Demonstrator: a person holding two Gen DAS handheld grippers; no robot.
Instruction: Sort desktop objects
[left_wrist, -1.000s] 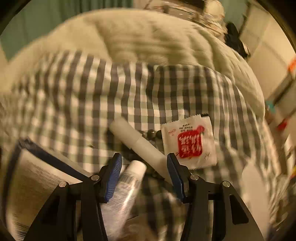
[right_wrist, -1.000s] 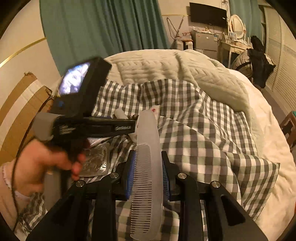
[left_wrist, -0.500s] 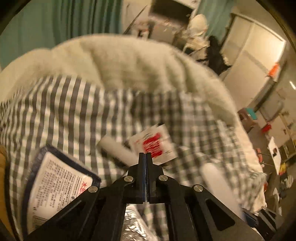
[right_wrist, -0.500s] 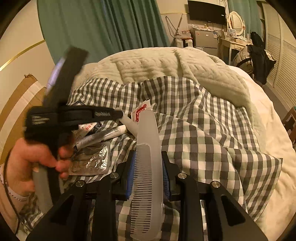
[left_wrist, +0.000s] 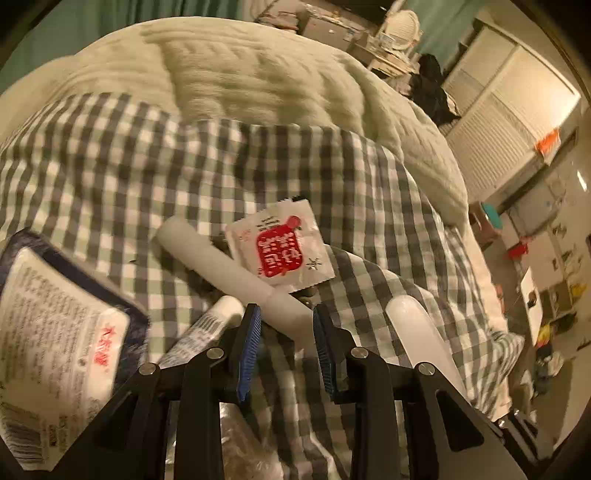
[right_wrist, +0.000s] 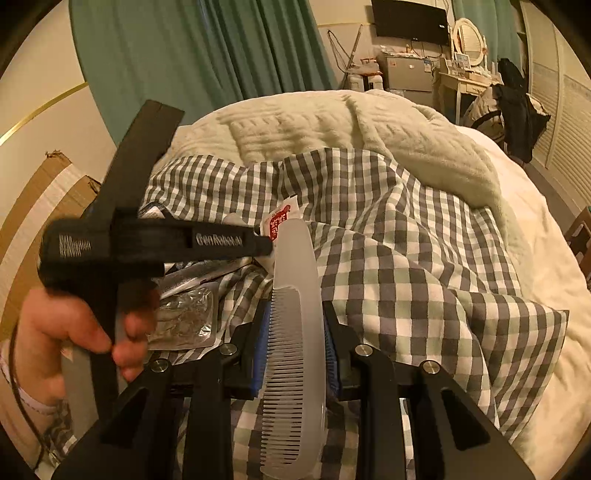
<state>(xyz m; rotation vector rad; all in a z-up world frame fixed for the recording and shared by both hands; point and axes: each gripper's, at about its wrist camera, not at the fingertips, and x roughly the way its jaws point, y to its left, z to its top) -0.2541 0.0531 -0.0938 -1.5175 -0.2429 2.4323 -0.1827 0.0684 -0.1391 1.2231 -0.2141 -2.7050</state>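
On the checked cloth (left_wrist: 110, 166) lie a white stick-shaped tube (left_wrist: 221, 266), a white sachet with a red label (left_wrist: 280, 247), a small printed tube (left_wrist: 207, 325) and a dark-edged packet (left_wrist: 55, 325). My left gripper (left_wrist: 286, 332) hovers over the white tube's near end. Its jaws are opening and its blue pads stand apart, pressing on nothing. My right gripper (right_wrist: 295, 350) is shut on a translucent white comb (right_wrist: 295, 295) that sticks out forward. The comb's tip (left_wrist: 417, 332) shows in the left wrist view. A hand (right_wrist: 66, 332) holds the left tool.
A foil blister pack (right_wrist: 184, 317) lies by the hand. A cream blanket (left_wrist: 240, 74) is heaped behind the cloth. A cardboard box (right_wrist: 44, 192) stands at the left by green curtains. Furniture and a dark bag fill the far right.
My left gripper's jaws closed on nothing half a second ago and have since parted again; the view lifted, then dipped back toward the white tube. The right gripper kept still with the comb.
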